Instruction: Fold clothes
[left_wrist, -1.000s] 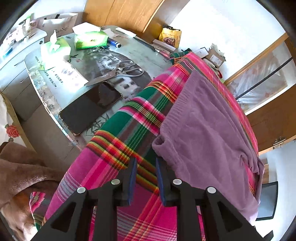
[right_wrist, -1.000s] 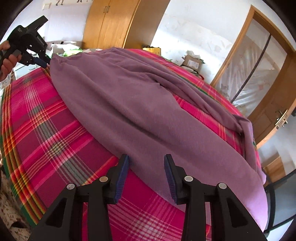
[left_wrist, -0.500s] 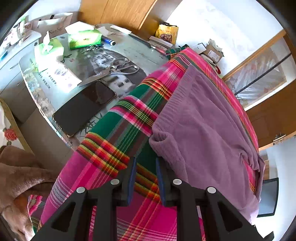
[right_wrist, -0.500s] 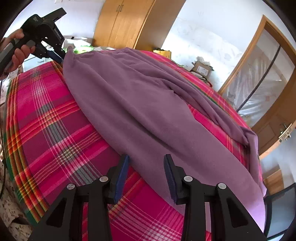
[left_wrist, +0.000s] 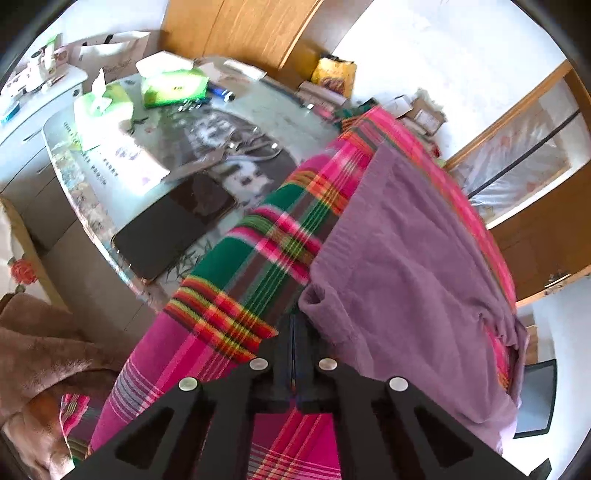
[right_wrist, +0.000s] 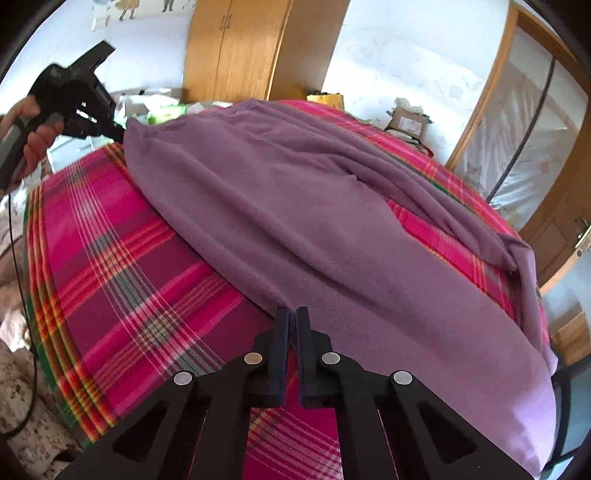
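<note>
Both grippers pinched shut at edges of purple garment (right_wrist: 314, 221) on plaid cloth (right_wrist: 122, 266).
Left gripper (left_wrist: 293, 325) just closed at garment corner, frame centre; right gripper (right_wrist: 293, 314) just closed at near hem, lower centre.

Bright daylight, glare on the glass tabletop (left_wrist: 258, 110), slight motion blur, heavy fisheye bending, dark vignetted corners.

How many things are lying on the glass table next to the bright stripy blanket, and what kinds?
Tissue packs: 2
Dark phones: 2
Scissors: 1
Pen: 1
Total: 6 that can be told; the small bits at the far edge are too blurred to count.
</note>
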